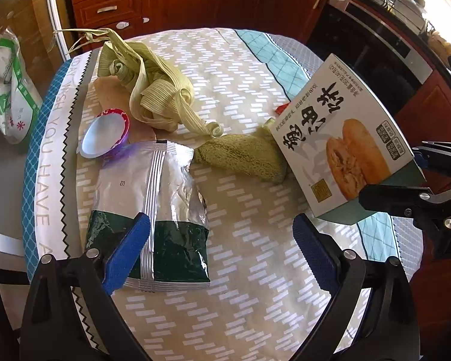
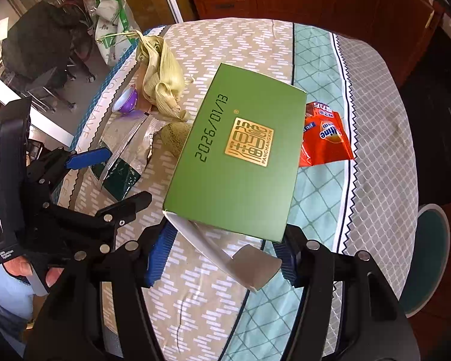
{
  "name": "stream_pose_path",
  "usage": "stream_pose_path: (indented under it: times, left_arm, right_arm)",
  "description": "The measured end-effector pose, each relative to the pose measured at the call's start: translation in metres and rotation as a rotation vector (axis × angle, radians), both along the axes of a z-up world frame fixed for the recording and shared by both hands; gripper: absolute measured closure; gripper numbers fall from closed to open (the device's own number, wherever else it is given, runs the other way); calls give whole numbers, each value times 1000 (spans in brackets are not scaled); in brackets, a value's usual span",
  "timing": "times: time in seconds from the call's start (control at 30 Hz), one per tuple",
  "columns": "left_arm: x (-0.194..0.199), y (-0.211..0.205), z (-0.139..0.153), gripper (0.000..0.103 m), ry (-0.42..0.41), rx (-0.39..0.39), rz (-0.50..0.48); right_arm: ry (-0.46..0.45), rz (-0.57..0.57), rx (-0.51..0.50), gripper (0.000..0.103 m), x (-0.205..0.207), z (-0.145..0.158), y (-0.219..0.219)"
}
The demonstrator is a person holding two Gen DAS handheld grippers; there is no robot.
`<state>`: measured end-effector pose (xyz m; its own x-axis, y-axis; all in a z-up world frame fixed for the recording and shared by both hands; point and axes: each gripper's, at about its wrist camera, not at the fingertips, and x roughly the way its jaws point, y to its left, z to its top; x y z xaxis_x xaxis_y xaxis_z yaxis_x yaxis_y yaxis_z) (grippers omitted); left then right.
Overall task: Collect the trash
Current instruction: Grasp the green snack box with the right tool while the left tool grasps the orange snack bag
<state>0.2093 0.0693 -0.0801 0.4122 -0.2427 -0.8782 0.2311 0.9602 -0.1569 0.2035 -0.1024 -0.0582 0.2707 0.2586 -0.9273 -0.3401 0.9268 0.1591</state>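
One green box, tilted, long axis running away from right gripper

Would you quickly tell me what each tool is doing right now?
Left tool: open, holding nothing, above the foil packet.
Right tool: shut on the green box, lifted off the table.

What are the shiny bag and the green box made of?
The shiny bag looks like metallised foil or plastic film: silvery, crinkled, reflective. The green box looks like thin matte cardboard: flat printed faces, an open white flap.
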Motion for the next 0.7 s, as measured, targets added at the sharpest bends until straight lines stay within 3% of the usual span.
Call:
stream_pose_path:
  times: [0.1,0.23,0.47,0.7]
  left_arm:
    - [2,-5,1,7,-2,-1,-5]
    - [4,-10,2,7,-1,-4,-6]
    - [-3,-6,5,7,1,4,7]
    - [-5,-3,12,7,-12,-7,1]
  right_arm:
    - [8,-27,-1,44,-5,2,-16]
    - [32,-104,5,28,3,-7,-26]
    - [11,-131,25,24,17,-8,-14]
    - [60,-188,87,21,24,0,-24]
